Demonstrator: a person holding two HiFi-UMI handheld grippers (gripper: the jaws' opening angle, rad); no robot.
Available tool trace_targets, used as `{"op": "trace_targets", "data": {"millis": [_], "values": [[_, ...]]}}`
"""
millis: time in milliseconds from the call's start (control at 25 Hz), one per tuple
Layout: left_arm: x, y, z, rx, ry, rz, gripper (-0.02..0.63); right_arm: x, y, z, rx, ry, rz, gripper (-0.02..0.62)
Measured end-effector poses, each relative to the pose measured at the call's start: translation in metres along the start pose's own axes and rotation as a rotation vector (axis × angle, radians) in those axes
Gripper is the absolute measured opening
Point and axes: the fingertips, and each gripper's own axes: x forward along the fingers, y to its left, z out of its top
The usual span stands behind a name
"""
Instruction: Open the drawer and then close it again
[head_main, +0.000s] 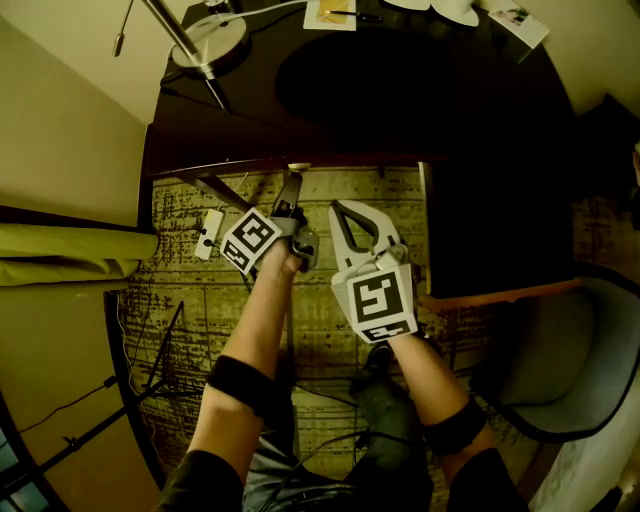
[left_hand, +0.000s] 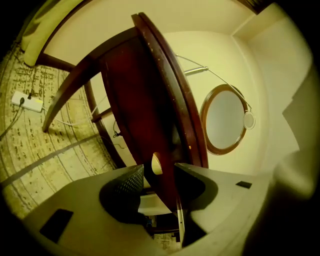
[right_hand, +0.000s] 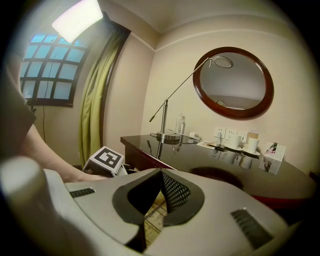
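Observation:
The dark wooden desk has a drawer front under its top edge, bearing a small pale knob. From the head view the knob shows just under the desk's edge. My left gripper is rolled on its side and open, its jaws standing either side of the knob without pressing on it. In the head view the left gripper points up at the desk front. My right gripper hangs beside it, shut on nothing, short of the desk; its jaws meet at the tips.
A desk lamp, cups and cards stand on the desk top. A dark pedestal sits under the desk at right, a chair beyond it. A power strip and cables lie on the patterned carpet. A round mirror hangs on the wall.

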Motion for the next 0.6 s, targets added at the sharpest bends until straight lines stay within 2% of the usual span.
{"op": "trace_targets", "data": {"millis": [400, 440, 560, 600], "values": [[0.028, 0.010, 0.006, -0.032, -0.021, -0.042, 0.178, 0.015, 0.002, -0.021, 0.014, 0.016, -0.005, 0.000], [0.028, 0.009, 0.006, -0.031, -0.022, -0.049, 0.167, 0.016, 0.001, -0.022, 0.016, 0.018, -0.005, 0.000], [0.030, 0.004, 0.007, -0.033, -0.033, -0.070, 0.058, 0.016, 0.000, -0.023, 0.025, 0.019, -0.006, 0.000], [0.030, 0.003, 0.007, -0.035, -0.040, -0.074, 0.050, 0.016, 0.000, -0.023, 0.026, 0.018, -0.006, 0.000]]}}
